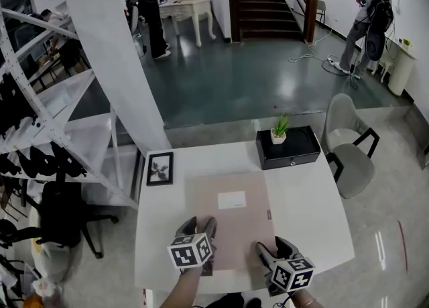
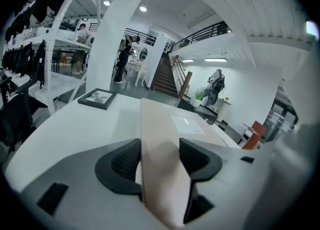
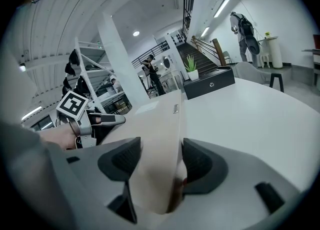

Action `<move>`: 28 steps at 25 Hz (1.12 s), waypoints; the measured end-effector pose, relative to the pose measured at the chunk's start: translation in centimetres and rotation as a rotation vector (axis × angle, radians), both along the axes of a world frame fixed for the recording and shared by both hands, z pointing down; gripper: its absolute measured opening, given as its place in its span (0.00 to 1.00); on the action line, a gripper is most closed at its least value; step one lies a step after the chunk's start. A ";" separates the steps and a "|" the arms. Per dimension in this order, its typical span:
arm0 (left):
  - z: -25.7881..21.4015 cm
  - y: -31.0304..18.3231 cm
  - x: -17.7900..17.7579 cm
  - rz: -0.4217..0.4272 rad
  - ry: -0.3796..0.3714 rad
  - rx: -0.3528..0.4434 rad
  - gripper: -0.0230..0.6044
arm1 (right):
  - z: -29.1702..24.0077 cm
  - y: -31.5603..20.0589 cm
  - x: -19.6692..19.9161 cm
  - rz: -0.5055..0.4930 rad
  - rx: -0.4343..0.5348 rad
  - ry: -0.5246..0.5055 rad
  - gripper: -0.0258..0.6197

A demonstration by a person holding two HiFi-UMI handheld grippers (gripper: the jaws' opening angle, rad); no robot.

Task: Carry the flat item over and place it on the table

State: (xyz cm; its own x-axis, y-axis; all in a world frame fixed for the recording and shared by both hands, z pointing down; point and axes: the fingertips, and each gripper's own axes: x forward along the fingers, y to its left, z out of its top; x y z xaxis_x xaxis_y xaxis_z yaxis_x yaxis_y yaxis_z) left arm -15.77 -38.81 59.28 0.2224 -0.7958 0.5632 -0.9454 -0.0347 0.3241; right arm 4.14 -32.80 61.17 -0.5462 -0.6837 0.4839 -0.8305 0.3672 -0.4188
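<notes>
A flat beige folder (image 1: 231,223) with a white label (image 1: 232,199) lies along the white table (image 1: 305,213), its near edge by the table's front. My left gripper (image 1: 199,225) is shut on the folder's near left corner; in the left gripper view the folder (image 2: 165,139) runs between both jaws of that gripper (image 2: 159,156). My right gripper (image 1: 267,249) is shut on the near right corner, and the folder (image 3: 155,124) is pinched between the jaws of that gripper (image 3: 160,161). The left gripper (image 3: 82,119) also shows in the right gripper view.
A framed picture (image 1: 159,168) lies at the table's left. A black box (image 1: 288,149) with a small potted plant (image 1: 279,129) stands at the far edge. A grey chair (image 1: 348,152) is to the right, a white shelf rack (image 1: 40,132) and a black office chair (image 1: 64,223) to the left.
</notes>
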 end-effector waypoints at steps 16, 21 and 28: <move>1.1 -0.6 -0.2 0.010 -0.015 -0.056 0.43 | 0.3 -0.5 -0.2 0.010 -0.011 0.019 0.45; 1.2 -0.6 -0.2 0.012 -0.037 -0.073 0.43 | 0.3 -0.4 -0.3 0.011 -0.019 0.027 0.46; 1.3 -0.8 -0.4 0.009 -0.027 -0.088 0.43 | 0.5 -0.6 -0.5 0.012 -0.028 0.036 0.46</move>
